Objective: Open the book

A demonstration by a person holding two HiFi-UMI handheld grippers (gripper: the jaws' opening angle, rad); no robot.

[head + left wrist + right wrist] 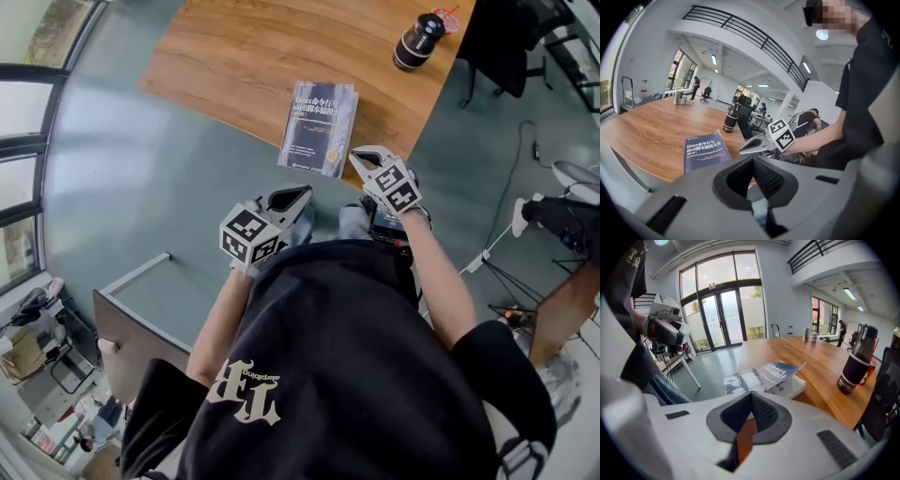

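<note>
A dark blue book lies closed on the wooden table, close to its near edge. In the right gripper view the book shows its cover bowed slightly above the white pages. My left gripper hangs off the table's edge, below and to the left of the book, jaws shut and empty. Just beside the book's near right corner my right gripper hovers, also shut on nothing. The left gripper view has the book ahead of my left gripper. My right gripper points at the book.
A dark bottle stands on the table at the far right, also visible as the bottle beyond the book. A black chair sits past the table's right end. Grey floor lies to the left, with a low table near my left side.
</note>
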